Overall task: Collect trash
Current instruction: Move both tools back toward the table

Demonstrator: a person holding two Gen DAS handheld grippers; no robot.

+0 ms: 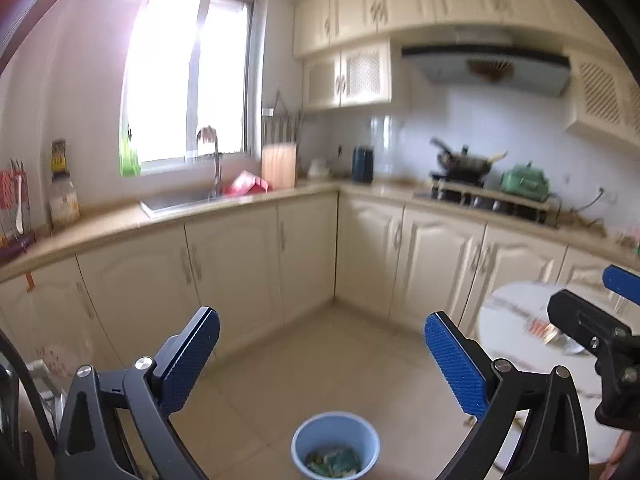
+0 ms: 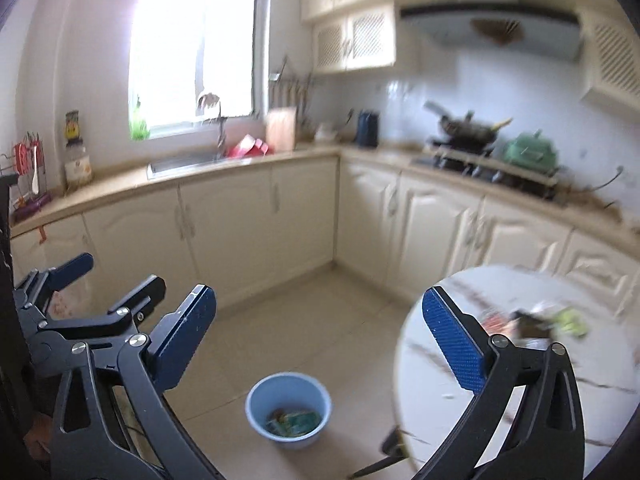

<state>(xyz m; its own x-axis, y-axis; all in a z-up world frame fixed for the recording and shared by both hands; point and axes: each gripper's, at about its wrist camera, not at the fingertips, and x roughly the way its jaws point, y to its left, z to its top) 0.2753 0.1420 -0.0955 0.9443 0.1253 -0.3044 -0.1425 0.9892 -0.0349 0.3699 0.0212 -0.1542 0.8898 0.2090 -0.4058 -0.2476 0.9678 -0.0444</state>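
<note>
A light blue bin (image 1: 335,426) stands on the tiled floor below both grippers, with several greenish wrappers (image 1: 332,462) lying in its bottom. My left gripper (image 1: 320,316) is held high over the floor, open, with nothing between its blue pads. My right gripper (image 2: 319,291) is also open and empty, with the bin (image 2: 288,390) below it. To the right is a round white marble table (image 2: 600,364) carrying a blurred heap of wrappers (image 2: 532,322). In the left wrist view the right gripper (image 1: 588,296) shows over that table (image 1: 516,308).
Cream base cabinets (image 1: 240,264) run in an L along the far walls, under a countertop with a sink (image 1: 180,200), a cutting board, a kettle and a stove with a wok (image 1: 464,162). Open tiled floor (image 2: 320,320) lies between the bin and the cabinets.
</note>
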